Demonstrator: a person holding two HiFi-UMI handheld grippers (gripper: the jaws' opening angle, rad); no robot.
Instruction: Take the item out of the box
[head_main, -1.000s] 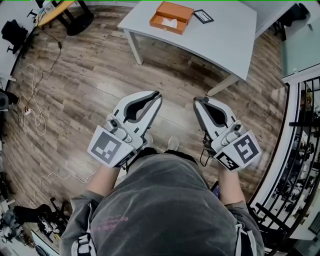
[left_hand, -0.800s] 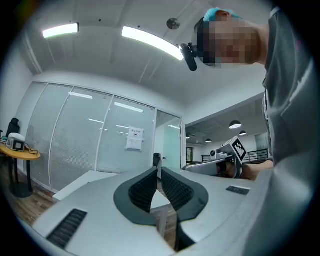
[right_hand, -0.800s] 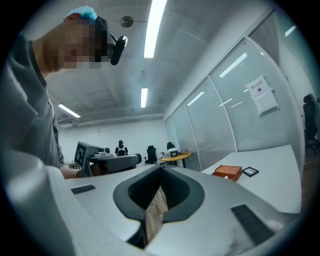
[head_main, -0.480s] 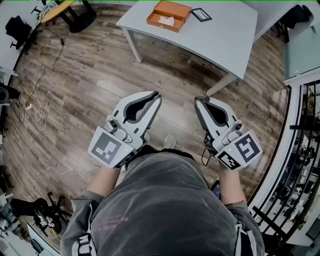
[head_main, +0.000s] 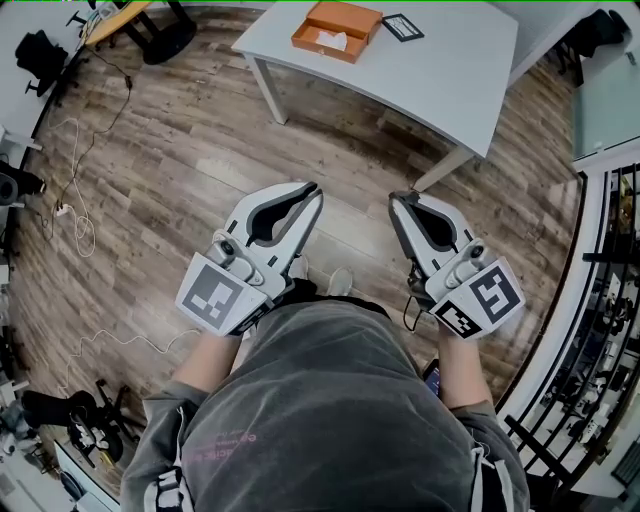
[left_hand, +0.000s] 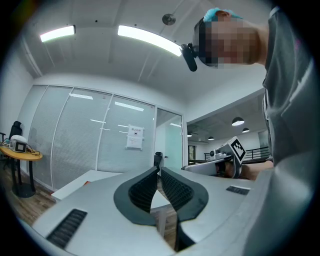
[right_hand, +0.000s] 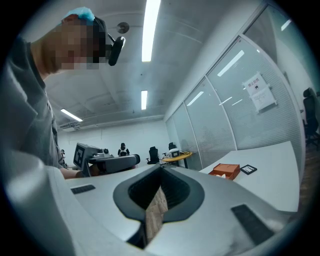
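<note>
Orange box (head_main: 337, 28) lies open on table (head_main: 440, 75); white item (head_main: 331, 40) inside.

The floor (head_main: 180, 150) was grainy wood planking; the tabletop (head_main: 430, 80) smooth and matt; the box (head_main: 350, 17) matt orange card; the sweatshirt (head_main: 320, 410) grey cloth.

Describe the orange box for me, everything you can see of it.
The box is orange, shallow and rectangular, cardboard by the look, open-topped. It lies flat at the far side of the white table, with a white item inside. A black-bordered card lies beside it, apart. Nothing else touches it.
</note>
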